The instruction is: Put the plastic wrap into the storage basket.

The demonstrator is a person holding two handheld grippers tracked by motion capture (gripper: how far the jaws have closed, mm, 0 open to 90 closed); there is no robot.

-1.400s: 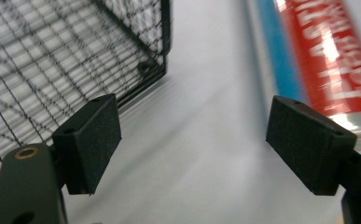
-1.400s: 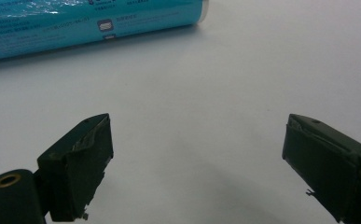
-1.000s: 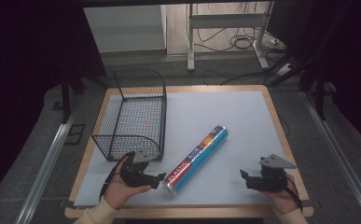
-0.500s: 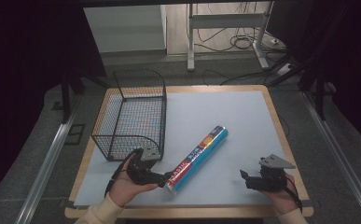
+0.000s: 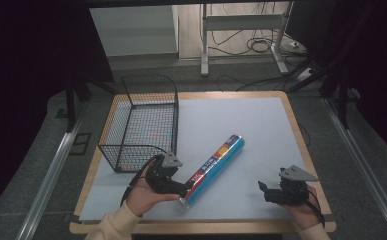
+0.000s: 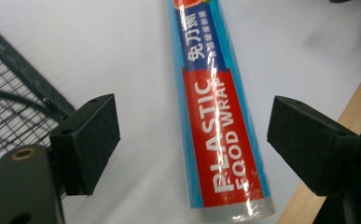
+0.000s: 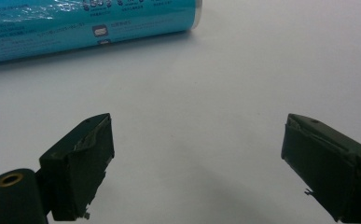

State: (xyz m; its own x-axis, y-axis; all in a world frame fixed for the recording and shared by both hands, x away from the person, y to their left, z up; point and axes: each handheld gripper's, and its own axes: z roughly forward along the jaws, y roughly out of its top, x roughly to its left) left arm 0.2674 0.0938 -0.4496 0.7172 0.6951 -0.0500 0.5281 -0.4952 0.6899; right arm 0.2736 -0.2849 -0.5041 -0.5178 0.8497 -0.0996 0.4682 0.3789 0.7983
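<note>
Pale grey mat on a wood-edged table (image 5: 286,107), dark floor and cables behind: one black wire-mesh basket (image 5: 143,120), empty, at the left; one long cylindrical roll of plastic food wrap in a blue-and-red wrapper (image 5: 213,169), lying slantwise near the middle, just right of the basket. Two hand-held grippers: left gripper (image 6: 192,140) with jaws spread either side of the roll's near end and not touching it, right gripper (image 7: 197,163) spread over bare mat, well apart from the roll. Risk, as judged: the smooth round roll may turn or slide away under a closing pinch so near its end, or droop and slip if lifted there.
</note>
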